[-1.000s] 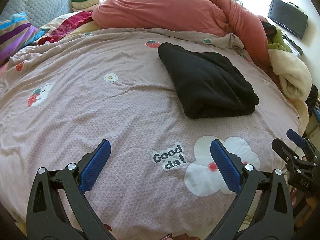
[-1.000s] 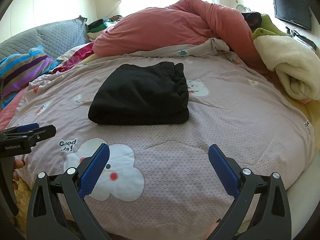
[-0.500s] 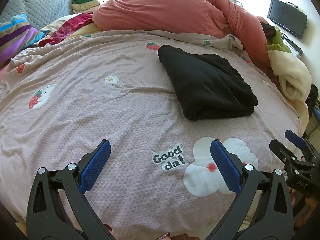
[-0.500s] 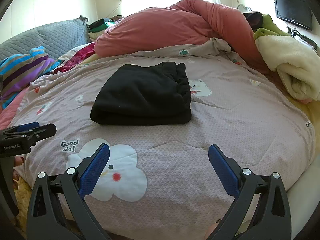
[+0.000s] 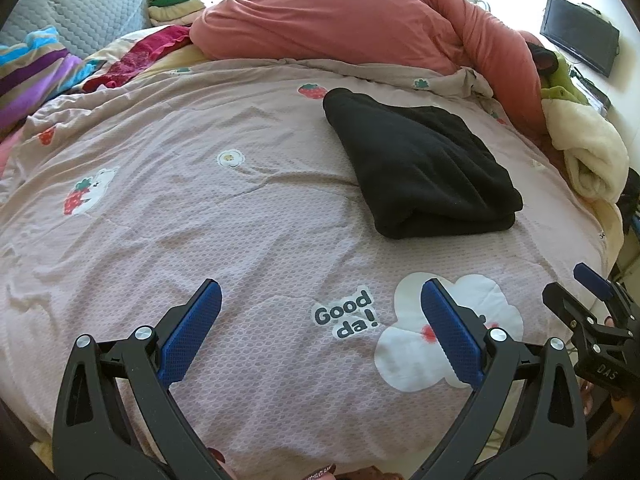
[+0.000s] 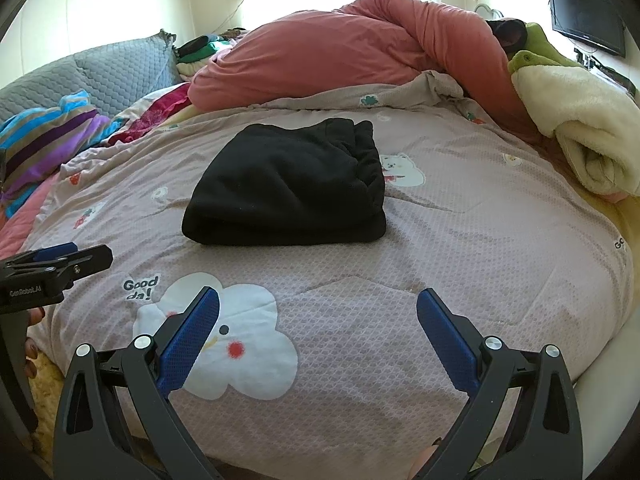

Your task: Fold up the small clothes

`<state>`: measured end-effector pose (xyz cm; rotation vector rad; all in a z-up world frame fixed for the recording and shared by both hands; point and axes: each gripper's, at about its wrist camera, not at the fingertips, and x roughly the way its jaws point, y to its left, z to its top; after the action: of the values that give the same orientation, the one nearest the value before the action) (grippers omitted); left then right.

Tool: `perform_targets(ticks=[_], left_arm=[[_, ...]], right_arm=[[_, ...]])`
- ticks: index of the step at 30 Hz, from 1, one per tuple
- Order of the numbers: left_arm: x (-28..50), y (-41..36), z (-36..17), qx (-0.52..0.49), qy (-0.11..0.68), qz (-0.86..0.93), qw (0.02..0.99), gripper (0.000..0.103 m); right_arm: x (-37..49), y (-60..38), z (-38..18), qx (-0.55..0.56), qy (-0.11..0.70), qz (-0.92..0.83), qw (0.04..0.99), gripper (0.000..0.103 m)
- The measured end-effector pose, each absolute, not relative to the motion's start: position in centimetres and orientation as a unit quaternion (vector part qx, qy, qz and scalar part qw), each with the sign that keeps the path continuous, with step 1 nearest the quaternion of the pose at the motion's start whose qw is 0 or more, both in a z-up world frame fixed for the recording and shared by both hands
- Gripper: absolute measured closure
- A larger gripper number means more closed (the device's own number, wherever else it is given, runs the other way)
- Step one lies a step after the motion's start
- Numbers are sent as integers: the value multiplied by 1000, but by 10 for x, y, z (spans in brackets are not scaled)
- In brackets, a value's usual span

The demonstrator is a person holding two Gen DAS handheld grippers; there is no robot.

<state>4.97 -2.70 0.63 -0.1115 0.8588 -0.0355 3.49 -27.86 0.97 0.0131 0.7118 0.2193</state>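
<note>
Beyond the white cloud print with "Good da!" (image 5: 347, 314) on the pink patterned quilt (image 5: 168, 216) lies the black fleece garment (image 5: 420, 168), folded into a thick, squarish bundle. The left gripper (image 5: 320, 332) and the right gripper (image 6: 318, 332) both hang short of that print, jaws spread wide and empty, well apart from the garment. It looks soft, light and limp, likely to sag and unfold if pinched by one layer; gripping its stacked edge nearest the print seems safest.
</note>
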Motion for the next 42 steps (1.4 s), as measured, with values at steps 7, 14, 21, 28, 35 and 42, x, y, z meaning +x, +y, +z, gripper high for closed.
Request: perform_targets(ticks=[7, 14, 21, 28, 35, 42], left_arm=[[50, -25, 6, -55, 419, -13, 906, 9], [50, -25, 6, -53, 420, -11, 906, 9], [49, -25, 6, -54, 420, -8, 906, 9], [48, -25, 8, -53, 419, -7, 906, 9], [48, -24, 8, -50, 421, 1, 906, 9], [48, -24, 8, -52, 421, 0, 905, 9]], right_arm=[[36, -278, 9, 7, 351, 109, 930, 4], [35, -277, 9, 8, 352, 108, 930, 4], [35, -277, 9, 9, 353, 108, 929, 4], [35, -277, 9, 10, 352, 108, 930, 4], [34, -277, 9, 10, 353, 107, 929, 4], [34, -277, 10, 10, 352, 106, 930, 4]])
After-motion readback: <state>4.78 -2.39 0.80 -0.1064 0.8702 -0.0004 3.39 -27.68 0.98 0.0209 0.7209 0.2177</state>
